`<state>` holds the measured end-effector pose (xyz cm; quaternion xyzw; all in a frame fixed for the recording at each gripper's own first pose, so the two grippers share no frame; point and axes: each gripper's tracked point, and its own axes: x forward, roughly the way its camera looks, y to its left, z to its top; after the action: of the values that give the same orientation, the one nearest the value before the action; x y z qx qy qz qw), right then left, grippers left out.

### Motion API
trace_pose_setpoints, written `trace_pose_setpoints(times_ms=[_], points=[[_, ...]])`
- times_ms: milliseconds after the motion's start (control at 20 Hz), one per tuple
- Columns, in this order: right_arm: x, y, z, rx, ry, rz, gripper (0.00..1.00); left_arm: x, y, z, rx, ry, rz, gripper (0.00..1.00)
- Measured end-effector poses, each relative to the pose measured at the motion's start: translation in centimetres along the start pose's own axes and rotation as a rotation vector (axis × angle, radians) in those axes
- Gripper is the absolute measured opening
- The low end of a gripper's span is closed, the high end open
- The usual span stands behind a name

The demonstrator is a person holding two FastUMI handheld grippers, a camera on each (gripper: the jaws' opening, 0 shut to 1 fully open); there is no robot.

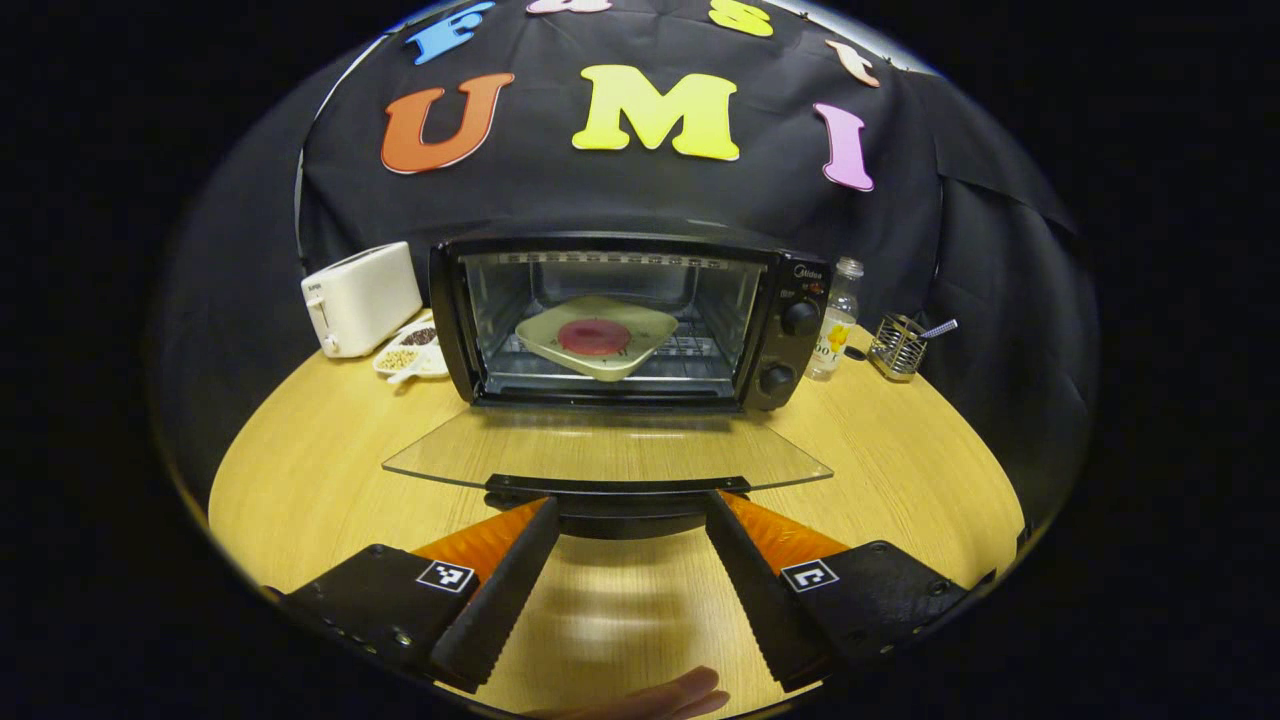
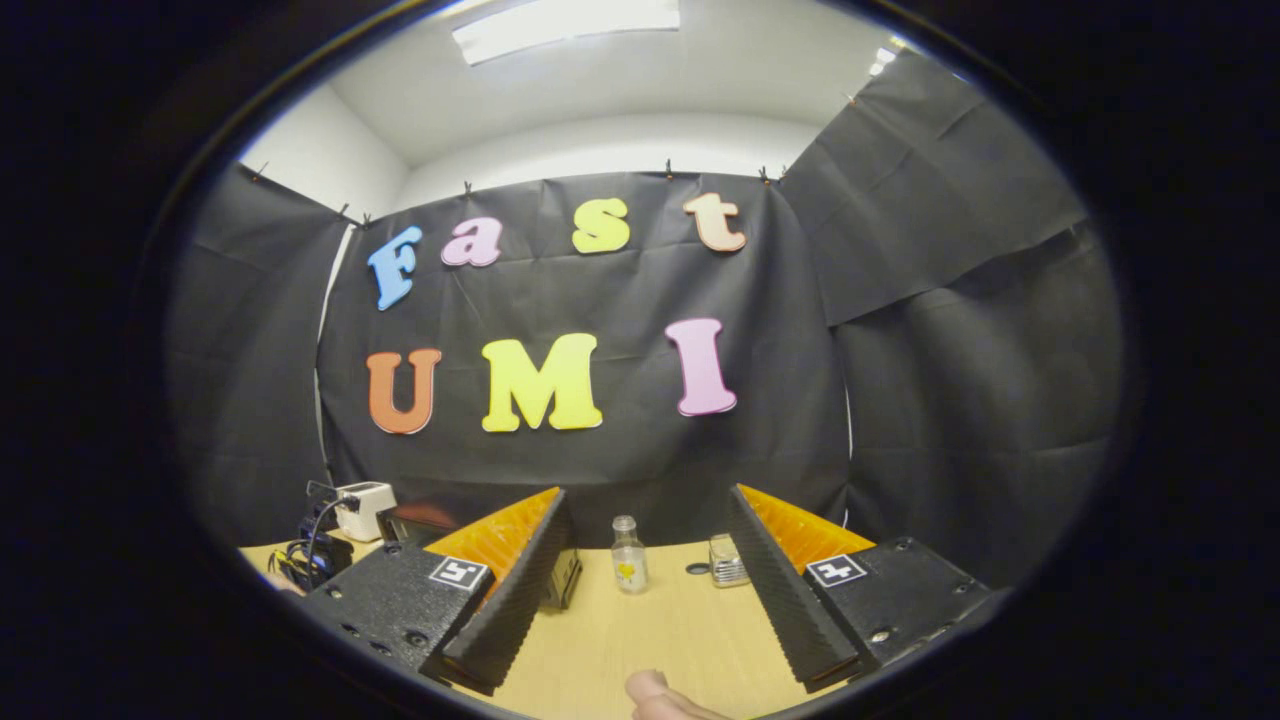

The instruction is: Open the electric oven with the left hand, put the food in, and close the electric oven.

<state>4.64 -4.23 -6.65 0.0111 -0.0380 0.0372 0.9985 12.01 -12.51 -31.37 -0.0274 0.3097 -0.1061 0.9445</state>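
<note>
The black electric oven (image 1: 790,300) stands at the back of the wooden table with its glass door (image 1: 600,450) folded down flat. Inside on the rack lies a cream plate (image 1: 640,325) carrying a round red piece of food (image 1: 594,337). My left gripper (image 1: 630,515) is open, its fingers on either side of the door's black handle (image 1: 610,495), whether touching it I cannot tell. My right gripper (image 2: 645,520) is open and held up, with nothing between its fingers. In the right gripper view the oven (image 2: 415,522) peeks out behind the left finger.
A white toaster (image 1: 360,297) and a small dish of beans (image 1: 412,352) sit left of the oven. To its right are a clear bottle (image 1: 835,325) and a wire holder (image 1: 897,346). The bottle (image 2: 628,555) and a small jar (image 2: 728,560) stand ahead of my right gripper.
</note>
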Motion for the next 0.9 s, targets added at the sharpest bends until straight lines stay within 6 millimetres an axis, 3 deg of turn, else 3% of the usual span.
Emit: trace_pose_setpoints(times_ms=[150,200,400,450,500,750,900], points=[[-0.8,-0.5,0.0,0.017,0.002,-0.024,1.00,0.1,0.7,1.9,0.015,-0.043,0.023,0.95],[-1.1,-0.6,0.0,0.022,0.001,-0.030,0.96,0.0,0.8,2.5,0.013,-0.050,0.021,0.95],[-2.7,-0.5,0.1,0.039,0.002,-0.032,0.96,0.2,1.2,5.7,0.025,-0.113,0.011,0.97],[-3.2,-0.4,0.2,0.046,0.002,-0.029,0.96,0.4,1.3,6.6,0.029,-0.136,0.008,0.90],[-3.5,-0.4,0.0,0.051,0.002,-0.026,0.96,0.5,1.4,7.3,0.029,-0.153,0.006,0.98],[-5.8,-0.4,-0.1,0.070,-0.002,-0.028,0.96,1.8,1.7,11.4,0.059,-0.199,0.003,0.98],[-6.8,-0.4,-0.4,0.051,0.018,-0.035,0.96,1.8,3.2,12.7,0.070,-0.203,0.073,0.97]])
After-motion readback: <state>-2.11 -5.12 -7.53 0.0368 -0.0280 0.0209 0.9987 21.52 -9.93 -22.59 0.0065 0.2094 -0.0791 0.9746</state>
